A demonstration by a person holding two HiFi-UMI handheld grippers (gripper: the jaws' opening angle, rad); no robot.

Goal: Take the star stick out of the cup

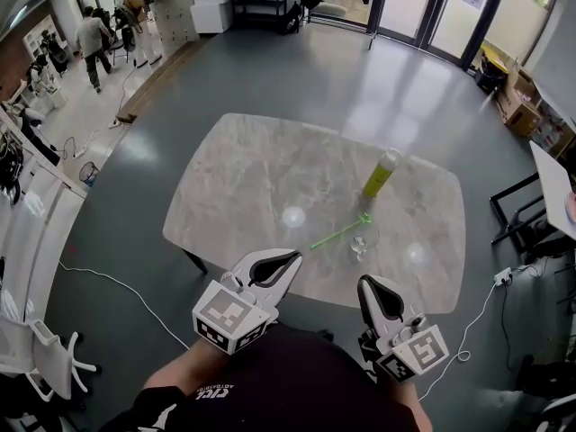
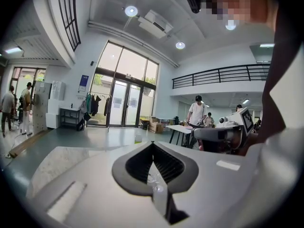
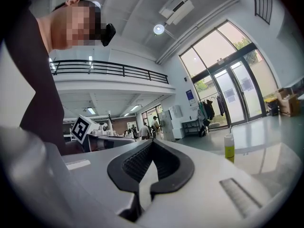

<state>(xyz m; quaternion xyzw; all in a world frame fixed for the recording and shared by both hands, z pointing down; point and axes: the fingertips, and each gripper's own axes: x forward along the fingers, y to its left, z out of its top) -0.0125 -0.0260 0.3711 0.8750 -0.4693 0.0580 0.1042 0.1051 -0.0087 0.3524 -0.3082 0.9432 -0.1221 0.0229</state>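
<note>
Jaws together, empty, on left gripper (image 1: pixel 295 258) and right gripper (image 1: pixel 366 283). Green star stick (image 1: pixel 339 234) leans from clear glass cup (image 1: pixel 364 240), frame centre-right; sideways pull could tip cup.

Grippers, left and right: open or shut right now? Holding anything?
Left gripper: closed, jaws together, nothing between them.
Right gripper: closed, jaws together, nothing between them.
</note>
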